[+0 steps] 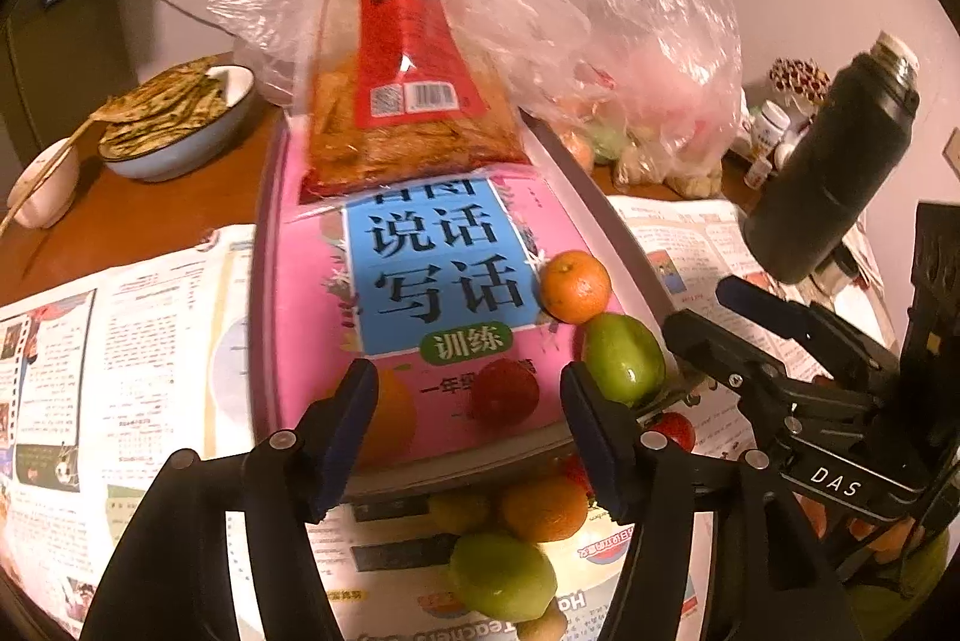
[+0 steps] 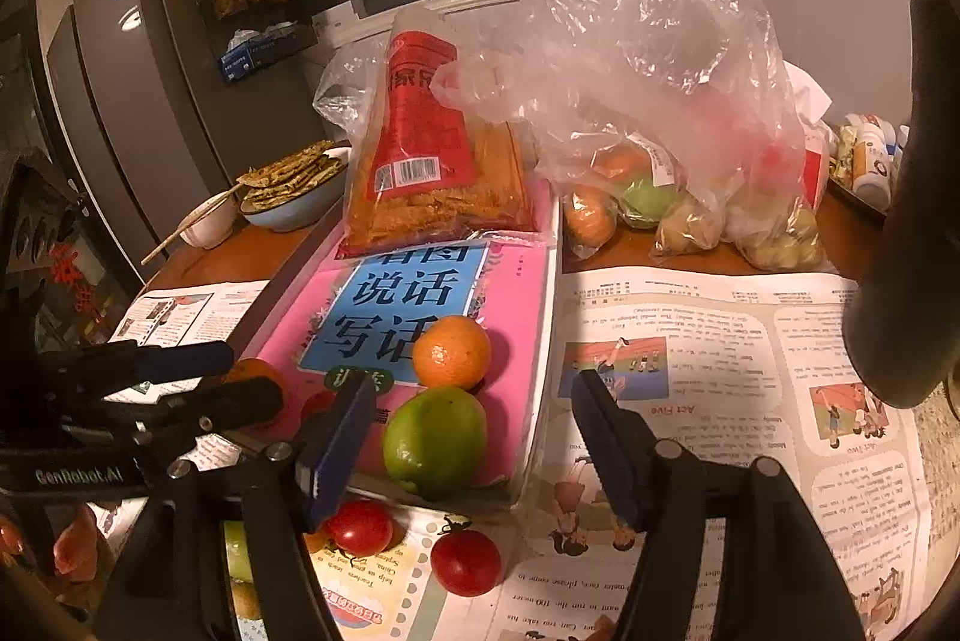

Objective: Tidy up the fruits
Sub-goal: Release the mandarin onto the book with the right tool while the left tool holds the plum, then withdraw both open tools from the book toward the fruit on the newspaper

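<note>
Both of our grippers hang with jaws spread wide and nothing held: our left gripper over the pink book, our right gripper beside it. A round orange tangerine and a glossy green fruit touch on the book's cover; two red cherry tomatoes lie on newspaper below. We judge sorting is under way; next, close on one loose fruit.

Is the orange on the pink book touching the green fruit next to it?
Touching. In the right wrist view the orange sits directly against the top of the green fruit with no gap; the left wrist view agrees.
</note>
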Demonstrator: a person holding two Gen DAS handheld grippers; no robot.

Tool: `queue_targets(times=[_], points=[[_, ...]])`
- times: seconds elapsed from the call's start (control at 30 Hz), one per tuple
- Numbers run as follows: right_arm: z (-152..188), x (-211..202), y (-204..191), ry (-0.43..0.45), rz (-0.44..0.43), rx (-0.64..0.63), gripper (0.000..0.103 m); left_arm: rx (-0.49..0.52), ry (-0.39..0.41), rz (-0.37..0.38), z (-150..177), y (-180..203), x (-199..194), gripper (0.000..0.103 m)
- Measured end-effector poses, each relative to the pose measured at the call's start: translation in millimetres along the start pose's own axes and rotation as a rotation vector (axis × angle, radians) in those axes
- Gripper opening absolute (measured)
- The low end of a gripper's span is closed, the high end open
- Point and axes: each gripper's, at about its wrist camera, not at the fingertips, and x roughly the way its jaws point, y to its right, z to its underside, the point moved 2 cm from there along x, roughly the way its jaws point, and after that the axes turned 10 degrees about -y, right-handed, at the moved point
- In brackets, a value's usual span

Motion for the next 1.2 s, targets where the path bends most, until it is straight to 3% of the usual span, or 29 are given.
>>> queue_targets(times=[0.43,1.2], points=[[5.0,-14.5,-7.8,0.029,-0.01,-0.003,0.072,-0.05,0.045,0.006,5.8,-18.4,-28.6,0.071],[27.9,-42.3,-11.0,0.074,-0.025,0.03,0.085,0.012,0.022,0.019,32.9,-0.1,-36.9,0.071]])
